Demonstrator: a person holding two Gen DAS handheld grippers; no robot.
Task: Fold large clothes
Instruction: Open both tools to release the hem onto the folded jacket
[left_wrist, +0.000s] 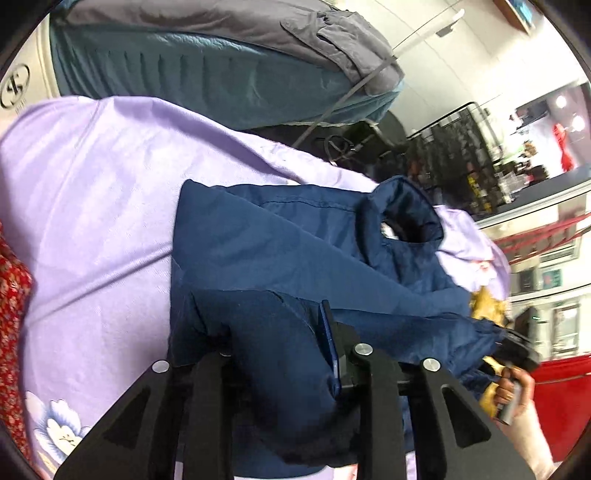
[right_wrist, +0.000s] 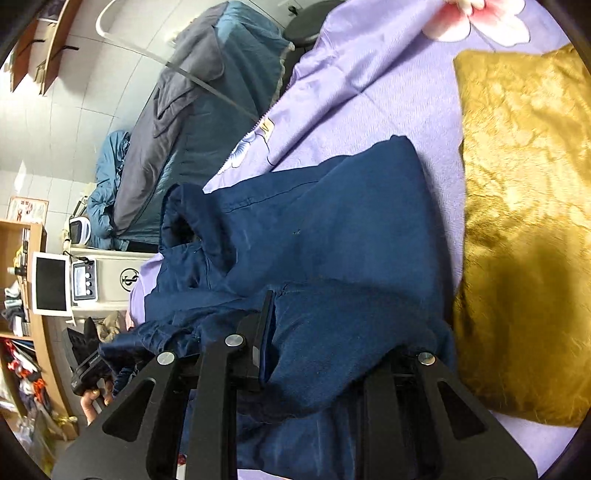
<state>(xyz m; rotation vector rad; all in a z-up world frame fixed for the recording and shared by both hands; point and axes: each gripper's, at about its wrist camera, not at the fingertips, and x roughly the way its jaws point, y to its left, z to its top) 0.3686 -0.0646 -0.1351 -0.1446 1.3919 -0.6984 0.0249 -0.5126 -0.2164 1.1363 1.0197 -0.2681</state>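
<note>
A navy padded jacket (left_wrist: 295, 240) lies partly folded on a lilac bedsheet (left_wrist: 92, 184), its collar toward the far right in the left wrist view. My left gripper (left_wrist: 277, 325) has a thick fold of the jacket bunched between its fingers; the cloth covers one finger and lies against the blue pad (left_wrist: 328, 343) of the other. In the right wrist view the jacket (right_wrist: 332, 221) spreads across the sheet (right_wrist: 369, 92), and my right gripper (right_wrist: 332, 321) is shut on another fold at its near edge. Each view shows the other gripper in a hand (left_wrist: 513, 387) (right_wrist: 92, 402) at the far hem.
A gold pillow (right_wrist: 524, 221) lies right beside the jacket. A second bed with a teal cover (left_wrist: 221, 74) and a grey garment (left_wrist: 332, 33) stands behind. Red floral cloth (left_wrist: 11, 295) is at the left edge. Shelves and a small appliance (right_wrist: 85, 284) line the room's side.
</note>
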